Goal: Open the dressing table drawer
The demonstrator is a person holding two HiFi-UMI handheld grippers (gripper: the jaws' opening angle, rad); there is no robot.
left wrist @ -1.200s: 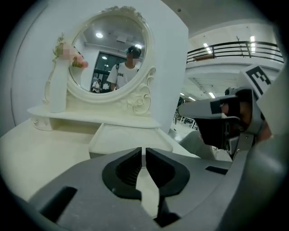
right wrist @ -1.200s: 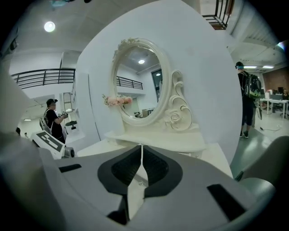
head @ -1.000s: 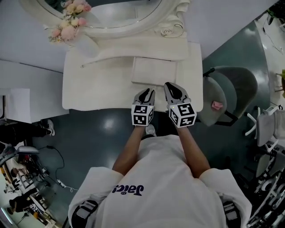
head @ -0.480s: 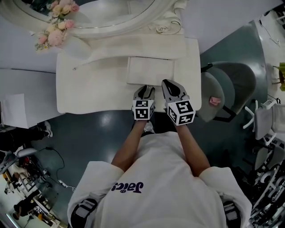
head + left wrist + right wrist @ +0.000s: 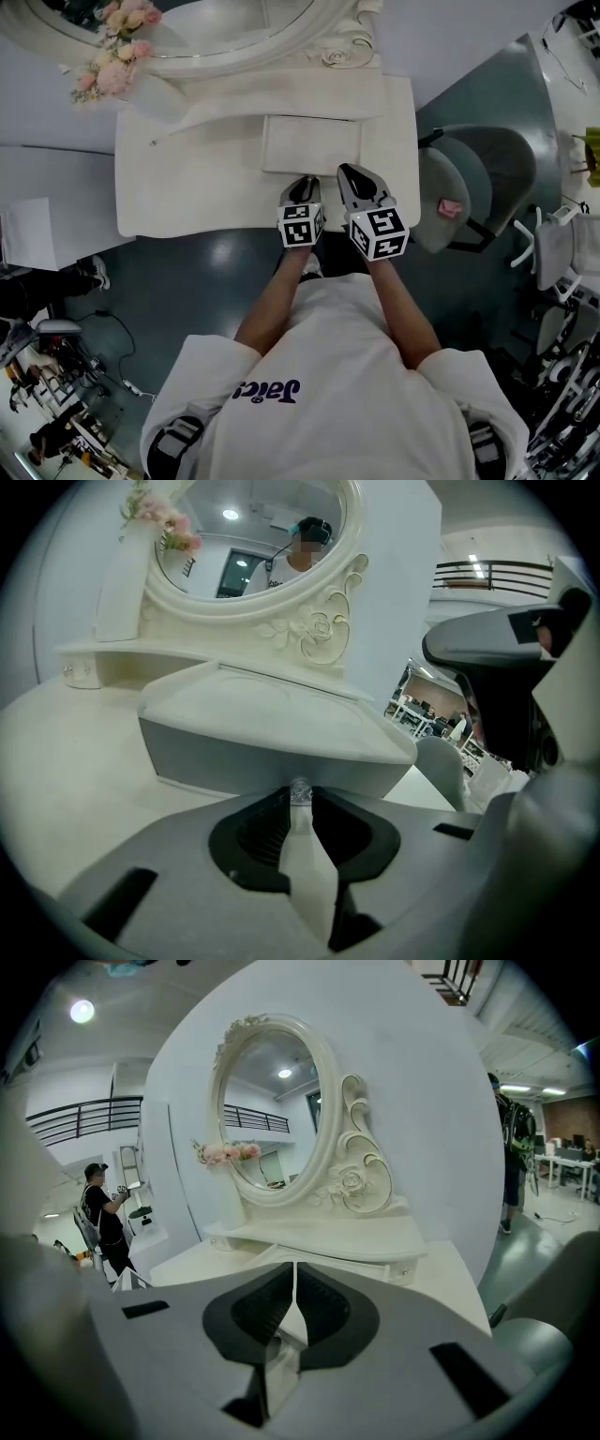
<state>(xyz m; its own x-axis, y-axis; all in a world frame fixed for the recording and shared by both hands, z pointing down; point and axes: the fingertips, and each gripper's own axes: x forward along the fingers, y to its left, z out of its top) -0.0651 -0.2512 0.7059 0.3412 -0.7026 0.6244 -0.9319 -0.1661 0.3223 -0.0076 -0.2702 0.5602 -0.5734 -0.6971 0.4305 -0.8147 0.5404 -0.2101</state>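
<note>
While the left gripper [image 5: 300, 805] is closing its jaws on the small clear knob [image 5: 299, 788] at the front of the drawer [image 5: 262, 747], mid-counter [image 5: 178, 187] below the mirror [image 5: 272, 1110], the right gripper [image 5: 292, 1274] hovers alongside, jaws together, empty.

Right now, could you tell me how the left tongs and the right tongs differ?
The left tongs are closing on the drawer's clear knob; the right tongs are shut with nothing between them. The left tongs face the drawer front; the right tongs face the mirror. Both carry a marker cube.
</note>
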